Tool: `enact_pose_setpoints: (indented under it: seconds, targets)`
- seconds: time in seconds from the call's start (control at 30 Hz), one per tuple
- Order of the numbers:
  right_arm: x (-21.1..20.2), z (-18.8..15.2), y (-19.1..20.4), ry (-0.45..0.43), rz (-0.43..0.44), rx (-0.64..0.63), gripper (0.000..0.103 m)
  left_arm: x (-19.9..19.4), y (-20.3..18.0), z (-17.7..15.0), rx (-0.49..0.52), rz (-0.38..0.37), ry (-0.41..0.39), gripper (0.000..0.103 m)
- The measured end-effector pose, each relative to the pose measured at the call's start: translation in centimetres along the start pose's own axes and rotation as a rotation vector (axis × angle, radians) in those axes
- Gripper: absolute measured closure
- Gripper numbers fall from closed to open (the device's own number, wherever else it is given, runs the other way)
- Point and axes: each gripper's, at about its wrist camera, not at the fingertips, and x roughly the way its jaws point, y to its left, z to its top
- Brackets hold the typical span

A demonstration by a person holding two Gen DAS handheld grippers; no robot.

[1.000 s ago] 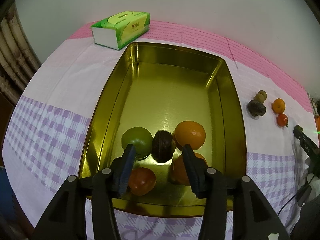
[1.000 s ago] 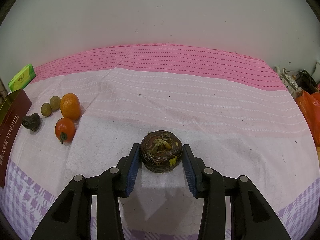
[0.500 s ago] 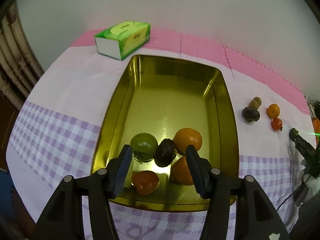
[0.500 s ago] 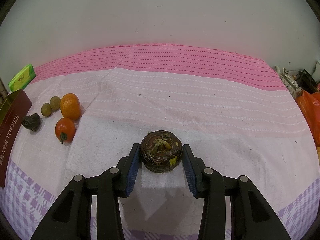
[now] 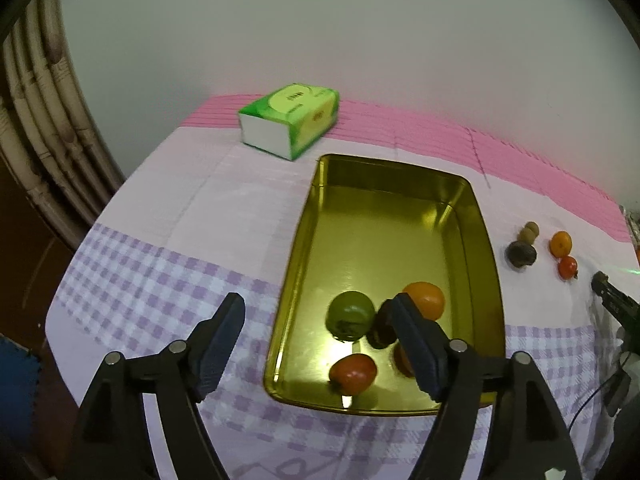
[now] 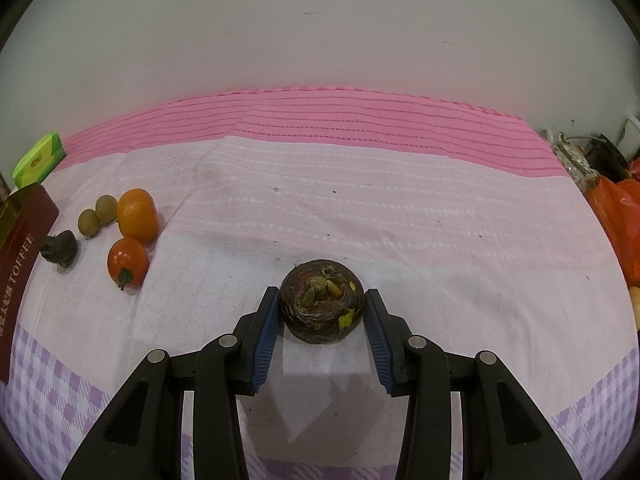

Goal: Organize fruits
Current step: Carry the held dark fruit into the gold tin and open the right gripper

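Holding a dark brown, flattened round fruit (image 6: pixel 322 300) between their blue pads, the right tongs (image 6: pixel 322 314) are closed on its two flanks, stem side up, low over the surface (image 6: pixel 360 208) near its front edge; the grip across the widest part probably keeps the fruit from rolling. The left tongs (image 5: pixel 316 340) stand wide apart with nothing between them, their jaws having just been opening, above the near end of the gold tin (image 5: pixel 296 280). That empty spread suggests a piece has been let go there. Inside the tin, all crowded at its near end, lie a green fruit (image 5: pixel 350 316), a dark fruit (image 5: pixel 380 328), an orange (image 5: pixel 426 300), a red tomato (image 5: pixel 354 372) and a further orange fruit mostly hidden by a pad. Unsorted pieces wait just beside the tin's right wall: two small brownish fruits (image 6: pixel 96 214), a small orange (image 6: pixel 138 214), a small tomato (image 6: pixel 128 262) and a dark wrinkled piece (image 6: pixel 60 248).

The tin's maroon outer wall reads "TOFFEE" (image 6: pixel 18 258), with smaller characters too blurred to read. A green tissue pack (image 5: pixel 290 118) sits at the far left corner; its print is illegible.
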Motion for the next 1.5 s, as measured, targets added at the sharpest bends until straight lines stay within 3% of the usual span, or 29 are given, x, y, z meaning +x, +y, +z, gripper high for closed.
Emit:
enact_pose_setpoints:
  seconds: [0.47, 0.77, 1.0, 1.5]
  targets:
    - [0.1, 0.2, 0.3, 0.043, -0.042, 0.024, 0.061, 0.2, 2.7, -0.8, -0.093, 0.009, 0.004, 0.028]
    - [-1.6, 0.2, 2.1, 0.035, -0.033, -0.01, 0.061, 0.3, 3.2, -0.9, -0.123, 0.006, 0.014, 0.014]
    - [-5.2, 1.6, 6.1, -0.016, 0.078, -0.061, 0.061, 0.2, 3.9, -0.9, -0.155, 0.011, 0.01, 0.013]
    - [-11.4, 1.1, 23.5, -0.043, 0.42, -0.358, 0.061, -0.4, 6.8, -1.7, -0.278, 0.027, 0.029, 0.009]
